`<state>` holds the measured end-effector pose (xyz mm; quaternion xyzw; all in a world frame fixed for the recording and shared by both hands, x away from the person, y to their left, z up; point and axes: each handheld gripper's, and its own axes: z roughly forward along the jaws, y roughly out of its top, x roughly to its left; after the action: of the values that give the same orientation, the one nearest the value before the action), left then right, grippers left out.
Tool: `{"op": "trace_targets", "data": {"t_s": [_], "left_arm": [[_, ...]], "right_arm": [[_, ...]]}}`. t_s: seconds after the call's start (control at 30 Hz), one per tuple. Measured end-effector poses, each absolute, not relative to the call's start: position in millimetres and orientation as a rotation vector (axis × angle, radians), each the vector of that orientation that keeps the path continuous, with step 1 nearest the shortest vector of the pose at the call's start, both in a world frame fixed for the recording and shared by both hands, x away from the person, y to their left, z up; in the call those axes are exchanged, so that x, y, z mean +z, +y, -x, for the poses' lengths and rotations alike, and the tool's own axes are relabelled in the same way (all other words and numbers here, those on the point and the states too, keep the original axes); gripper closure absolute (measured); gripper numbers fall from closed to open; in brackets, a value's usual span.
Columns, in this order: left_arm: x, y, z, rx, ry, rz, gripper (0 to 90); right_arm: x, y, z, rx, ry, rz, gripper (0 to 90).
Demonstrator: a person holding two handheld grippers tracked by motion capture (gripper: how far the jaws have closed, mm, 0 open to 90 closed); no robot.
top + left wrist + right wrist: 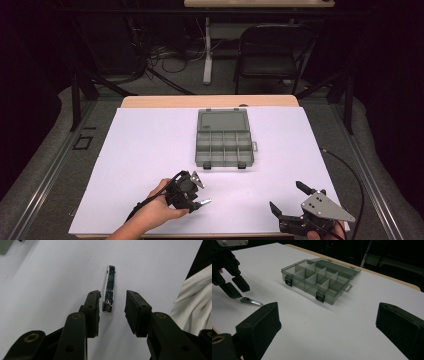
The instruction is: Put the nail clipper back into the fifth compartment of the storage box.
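My left gripper [112, 311] hangs over the nail clipper [109, 288], jaws parted wide enough to straddle it, holding nothing; the near end of the clipper lies between the 2 pads, the rest runs out ahead on the white sheet [150, 150]. The clipper is thin, flat and shiny. I judge that if I close without coming right down, the pads will meet above it; if I close off-centre, 1 pad could nudge it so it spins or skids on the sheet.

Further along sits the grey compartment box [223, 145], lid open. Its cells look small, so a long clipper carried crosswise might catch on a divider.

My right gripper [300, 210] hangs near the table's front edge, jaws wide apart, empty; its trailing cable [350, 175] could drag across the sheet.
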<state>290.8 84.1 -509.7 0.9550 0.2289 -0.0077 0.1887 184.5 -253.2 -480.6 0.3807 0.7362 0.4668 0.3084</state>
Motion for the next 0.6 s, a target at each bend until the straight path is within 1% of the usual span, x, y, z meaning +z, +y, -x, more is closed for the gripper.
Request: {"op": "trace_targets", "data": {"t_s": [0.6], "left_arm": [[-521.0,75.1,-294.6,-0.025,0.652,-2.758,69.4]], "right_arm": [[-481.6,-253.7,-184.7,1.229,1.951,-1.007,5.1]]}}
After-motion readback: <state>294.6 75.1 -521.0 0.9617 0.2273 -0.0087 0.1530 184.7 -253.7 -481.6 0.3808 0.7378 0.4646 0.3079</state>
